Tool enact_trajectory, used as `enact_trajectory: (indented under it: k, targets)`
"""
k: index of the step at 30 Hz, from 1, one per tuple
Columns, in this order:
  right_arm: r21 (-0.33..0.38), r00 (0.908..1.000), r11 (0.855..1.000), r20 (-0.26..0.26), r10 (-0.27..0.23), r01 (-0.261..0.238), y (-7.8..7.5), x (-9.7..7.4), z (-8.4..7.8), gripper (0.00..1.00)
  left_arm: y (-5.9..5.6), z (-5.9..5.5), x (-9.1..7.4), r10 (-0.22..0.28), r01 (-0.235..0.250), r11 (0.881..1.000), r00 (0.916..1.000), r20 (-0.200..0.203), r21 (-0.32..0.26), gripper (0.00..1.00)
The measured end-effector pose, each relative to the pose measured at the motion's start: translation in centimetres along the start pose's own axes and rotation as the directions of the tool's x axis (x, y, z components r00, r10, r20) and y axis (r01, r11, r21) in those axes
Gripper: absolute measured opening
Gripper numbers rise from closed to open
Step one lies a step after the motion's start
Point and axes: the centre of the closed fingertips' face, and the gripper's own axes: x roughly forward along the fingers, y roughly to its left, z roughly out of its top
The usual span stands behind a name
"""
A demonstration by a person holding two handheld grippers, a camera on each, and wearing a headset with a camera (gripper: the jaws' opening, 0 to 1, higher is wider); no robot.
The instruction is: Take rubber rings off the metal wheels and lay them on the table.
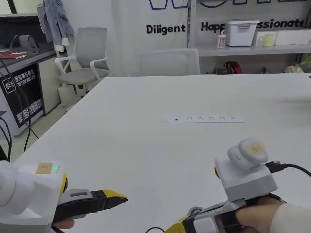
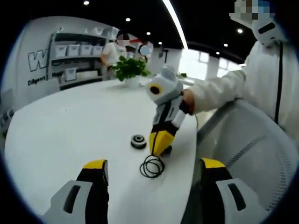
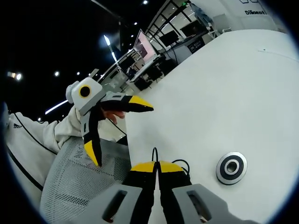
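The white table [image 1: 146, 145] is broad, smooth and matte, and the work sits at its near edge, close to both grippers. The left gripper [image 3: 117, 131] hangs off the table edge with its black, yellow-tipped jaws spread wide and nothing between them. In its own view the work lies straight ahead, framed in the gap between the two tips. The right gripper [image 3: 159, 167] has its jaws pressed together, and thin black loops come out just beyond its tips, so it appears to be pinching the rubber rings [image 2: 152, 167]. They are slack, wiry circles, overlapping each other and lying flat on the table directly under its tips. One metal wheel [image 3: 231, 168] lies flat on the table just to the right of the right gripper's jaws, apart from them. It is a squat disc with a bright machined face, a dark band and a round centre bore. Whether it carries a ring cannot be told. The step in hand looks like the laying-down: a ring is off its wheel and being set on the table. The next move would call for parting the right jaws so the limp rubber drops free without clinging. The wheel would then need to be steadied with one gripper while the other hooks any ring left on its rim.
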Motion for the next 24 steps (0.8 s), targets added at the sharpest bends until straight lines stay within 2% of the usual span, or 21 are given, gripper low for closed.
enact_trajectory:
  k: [7,12,15,24]
  targets:
    - [-0.014,0.9991,1.0,-0.042,0.0,-0.001,0.1,0.6,-1.0,0.0,-0.8,-0.8,0.5,-0.032,0.032,0.999,0.9987,-0.041,0.006,0.83]
    - [-0.03,0.9975,1.0,-0.07,-0.01,0.008,-0.1,0.9,-1.7,0.0,-0.9,-1.4,0.7,-0.045,0.045,0.999,0.9967,-0.068,0.008,0.83]
    - [-0.046,0.9959,0.999,-0.085,-0.031,0.027,-0.6,1.0,-2.1,0.0,-1.1,-1.7,0.8,-0.052,0.053,0.999,0.9951,-0.084,0.011,0.82]
    - [-0.052,0.9919,0.996,-0.105,-0.072,0.067,-1.7,0.8,-2.6,0.0,-1.0,-1.9,0.7,-0.052,0.053,0.999,0.9948,-0.088,0.009,0.8]
